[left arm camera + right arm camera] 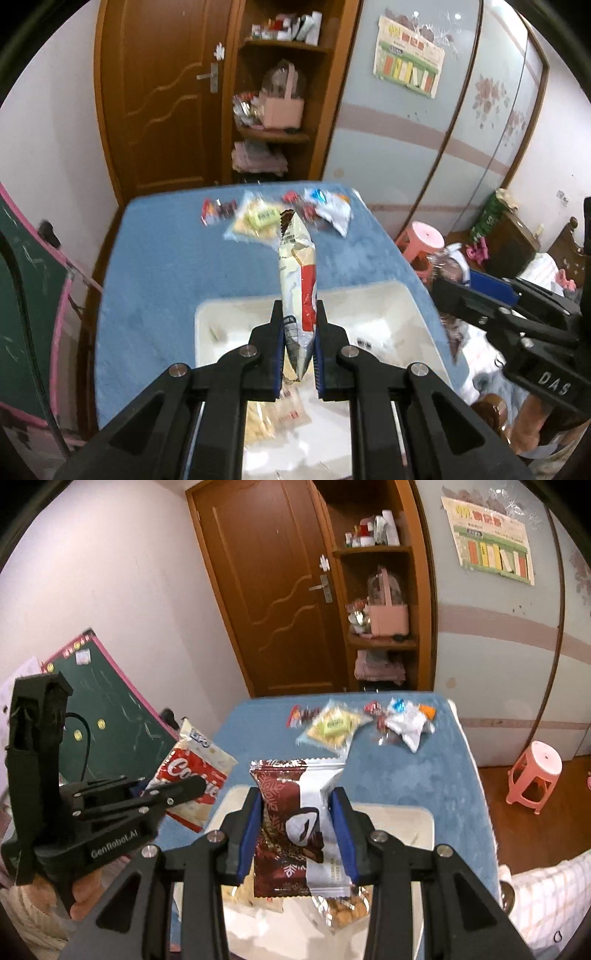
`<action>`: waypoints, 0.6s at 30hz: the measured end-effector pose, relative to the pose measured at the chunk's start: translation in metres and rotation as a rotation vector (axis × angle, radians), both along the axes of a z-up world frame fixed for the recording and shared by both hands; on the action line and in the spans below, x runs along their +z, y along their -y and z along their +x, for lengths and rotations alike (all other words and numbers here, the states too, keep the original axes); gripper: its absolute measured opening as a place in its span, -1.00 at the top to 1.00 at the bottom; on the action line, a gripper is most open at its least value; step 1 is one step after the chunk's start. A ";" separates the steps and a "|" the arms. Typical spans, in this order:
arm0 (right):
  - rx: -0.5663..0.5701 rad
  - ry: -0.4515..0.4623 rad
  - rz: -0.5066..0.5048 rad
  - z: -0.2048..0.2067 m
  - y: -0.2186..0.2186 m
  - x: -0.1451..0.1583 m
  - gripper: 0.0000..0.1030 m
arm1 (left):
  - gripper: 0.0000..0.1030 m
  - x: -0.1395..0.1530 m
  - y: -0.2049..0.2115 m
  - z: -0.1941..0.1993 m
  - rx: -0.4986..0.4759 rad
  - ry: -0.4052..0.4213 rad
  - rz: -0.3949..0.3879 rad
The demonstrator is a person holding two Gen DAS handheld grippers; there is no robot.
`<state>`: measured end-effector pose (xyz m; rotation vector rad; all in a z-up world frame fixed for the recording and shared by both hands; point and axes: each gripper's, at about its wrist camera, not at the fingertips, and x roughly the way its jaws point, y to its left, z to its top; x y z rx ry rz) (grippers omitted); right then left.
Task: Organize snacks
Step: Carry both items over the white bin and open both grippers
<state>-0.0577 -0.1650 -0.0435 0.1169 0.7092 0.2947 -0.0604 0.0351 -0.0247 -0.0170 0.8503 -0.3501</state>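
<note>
Left wrist view: the left gripper (299, 328) pinches a cookie bag (297, 258) at frame centre, above the white tray (388, 314). Right wrist view: the right gripper (297, 830) pinches a brown-and-white snack packet (291, 830) over that tray.
</note>
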 end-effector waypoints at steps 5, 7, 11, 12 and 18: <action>0.005 -0.075 -0.030 -0.002 -0.009 -0.031 0.25 | 0.79 -0.037 0.012 -0.007 0.002 -0.065 0.049; 0.013 -0.118 -0.026 0.000 -0.011 -0.043 0.25 | 0.79 -0.048 0.015 -0.008 0.003 -0.092 0.066; 0.018 -0.161 -0.047 -0.002 -0.015 -0.059 0.24 | 0.79 -0.058 0.019 -0.008 0.006 -0.127 0.075; 0.018 -0.170 -0.051 -0.001 -0.016 -0.062 0.23 | 0.79 -0.060 0.020 -0.008 0.010 -0.130 0.080; 0.010 -0.192 -0.050 0.001 -0.015 -0.067 0.23 | 0.79 -0.062 0.022 -0.003 0.015 -0.146 0.094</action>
